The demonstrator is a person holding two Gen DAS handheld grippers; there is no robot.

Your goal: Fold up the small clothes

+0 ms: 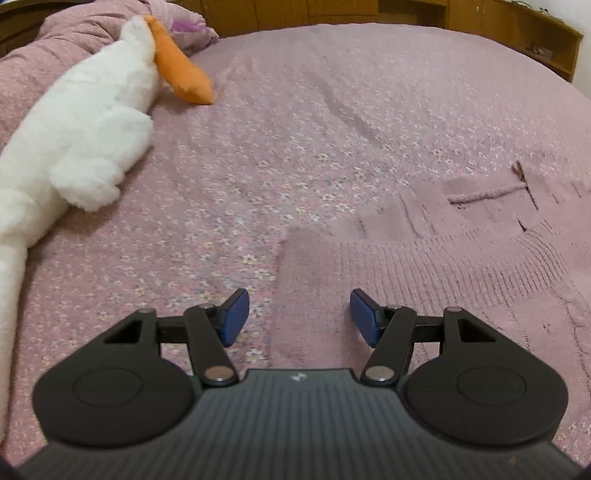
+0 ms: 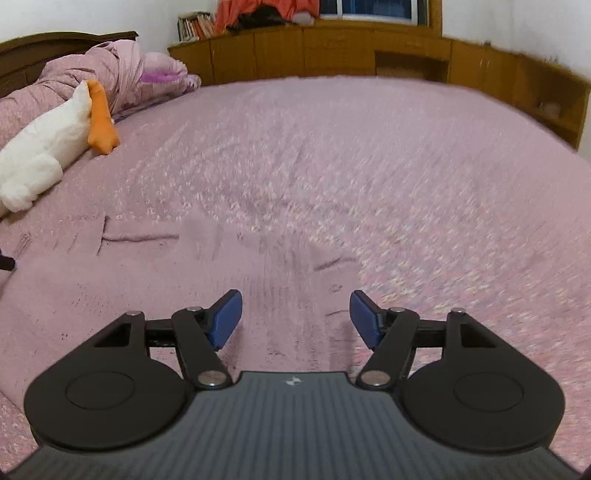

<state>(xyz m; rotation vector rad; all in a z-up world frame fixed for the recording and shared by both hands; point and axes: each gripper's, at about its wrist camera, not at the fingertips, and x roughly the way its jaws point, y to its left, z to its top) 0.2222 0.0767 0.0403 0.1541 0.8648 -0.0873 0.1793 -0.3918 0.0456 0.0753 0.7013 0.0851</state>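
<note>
Hovering over pink knitted garment (image 1: 424,258) on floral pink bed (image 1: 295,129) | left claw (image 1: 299,314) released, empty | right claw (image 2: 295,317) released, empty; only its view shows red cloth heap (image 2: 266,13)

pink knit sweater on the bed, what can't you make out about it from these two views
- Pink knit sweater: its full outline. In the left wrist view the right and lower edges cut it off and the left gripper covers its near part.
- Its folds and knit detail in the right wrist view: motion blur smears them.
- Its near hem there: hidden behind the right gripper.
- Garment type: only partly seen, so unsure.
</note>
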